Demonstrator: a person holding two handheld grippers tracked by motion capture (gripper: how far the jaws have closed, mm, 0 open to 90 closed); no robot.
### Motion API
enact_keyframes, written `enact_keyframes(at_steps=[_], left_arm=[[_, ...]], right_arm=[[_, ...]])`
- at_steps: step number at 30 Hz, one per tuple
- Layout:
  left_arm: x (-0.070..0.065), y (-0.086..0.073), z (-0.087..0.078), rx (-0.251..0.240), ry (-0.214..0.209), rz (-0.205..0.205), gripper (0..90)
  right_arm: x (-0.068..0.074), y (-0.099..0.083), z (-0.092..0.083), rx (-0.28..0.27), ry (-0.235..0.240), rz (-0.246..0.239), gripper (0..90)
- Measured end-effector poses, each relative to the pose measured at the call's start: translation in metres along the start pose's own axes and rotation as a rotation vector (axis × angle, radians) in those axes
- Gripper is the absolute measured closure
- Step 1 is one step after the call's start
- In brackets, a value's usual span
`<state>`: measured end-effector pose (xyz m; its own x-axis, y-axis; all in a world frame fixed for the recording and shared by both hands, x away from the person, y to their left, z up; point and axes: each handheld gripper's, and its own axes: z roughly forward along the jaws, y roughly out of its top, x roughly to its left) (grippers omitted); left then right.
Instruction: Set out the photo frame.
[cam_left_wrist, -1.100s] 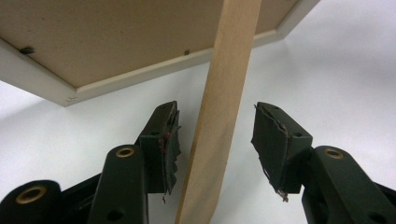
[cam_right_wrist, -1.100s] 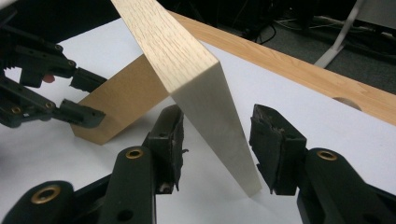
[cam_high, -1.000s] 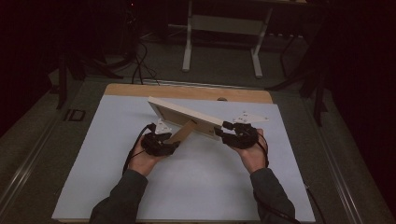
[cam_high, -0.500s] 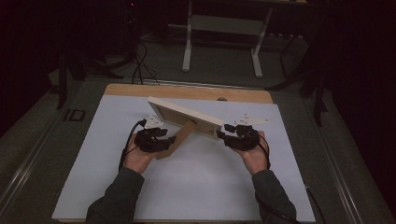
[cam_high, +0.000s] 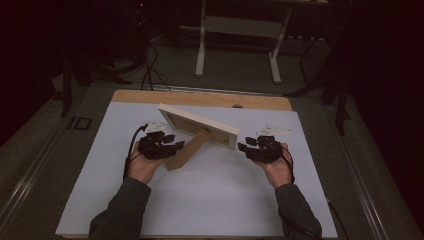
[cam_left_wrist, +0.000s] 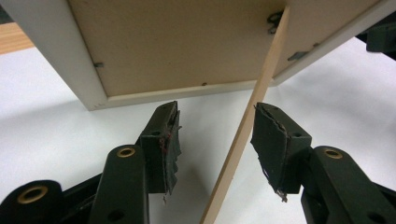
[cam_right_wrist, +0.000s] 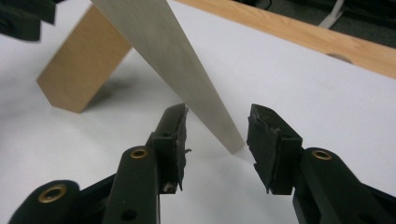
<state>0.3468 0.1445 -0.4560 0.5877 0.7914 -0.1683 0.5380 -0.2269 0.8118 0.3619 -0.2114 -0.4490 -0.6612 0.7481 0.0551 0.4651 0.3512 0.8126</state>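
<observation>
I see a white-framed wooden picture frame (cam_high: 197, 126) standing tilted on the white sheet-covered table (cam_high: 225, 200), propped on its light-brown fold-out back strut (cam_high: 187, 150). My left gripper (cam_high: 176, 145) sits at the strut: in the left gripper view the strut (cam_left_wrist: 247, 130) runs up between my spread fingers (cam_left_wrist: 163, 140), close to the farther pad, and I see no pad pressing it. The frame's brown backing board (cam_left_wrist: 177, 42) hangs just above and beyond those fingertips. My right gripper (cam_high: 243, 148) is at the frame's other end. In the right gripper view its jaws have just been closing, and the frame's white edge (cam_right_wrist: 187, 79) comes down between the pads (cam_right_wrist: 268, 140) with a gap on each side. A bare strip of wooden tabletop (cam_high: 200, 97) shows beyond the sheet. The room behind is dark, with a white metal stand (cam_high: 240, 40) and loose black cables (cam_high: 147, 65) on the grey floor.
</observation>
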Motion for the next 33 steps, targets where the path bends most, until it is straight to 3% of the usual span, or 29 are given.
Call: enact_keyframes(at_steps=[4,8,12,19,28,33], left_arm=[[0.001,0.003,-0.003,-0.007,0.006,-0.003,52.5],[0.002,0.005,-0.004,-0.014,0.010,-0.019,52.6],[0.003,0.011,-0.004,-0.008,0.027,-0.016,51.8],[0.004,0.019,-0.005,-0.024,0.061,-0.044,52.6],[0.007,0.028,-0.002,-0.058,0.076,-0.041,64.2],[0.008,0.033,0.003,-0.059,0.085,-0.075,81.8]], right_arm=[[-0.005,-0.002,-0.001,0.017,-0.004,-0.001,59.7],[-0.010,-0.003,0.000,0.036,0.023,0.000,66.6],[-0.014,-0.001,0.002,0.041,-0.022,0.004,73.9],[-0.015,0.004,0.008,0.001,-0.054,0.003,86.9],[-0.013,0.011,0.018,-0.026,-0.056,0.038,89.7],[-0.014,0.011,0.027,-0.028,-0.048,0.071,89.7]])
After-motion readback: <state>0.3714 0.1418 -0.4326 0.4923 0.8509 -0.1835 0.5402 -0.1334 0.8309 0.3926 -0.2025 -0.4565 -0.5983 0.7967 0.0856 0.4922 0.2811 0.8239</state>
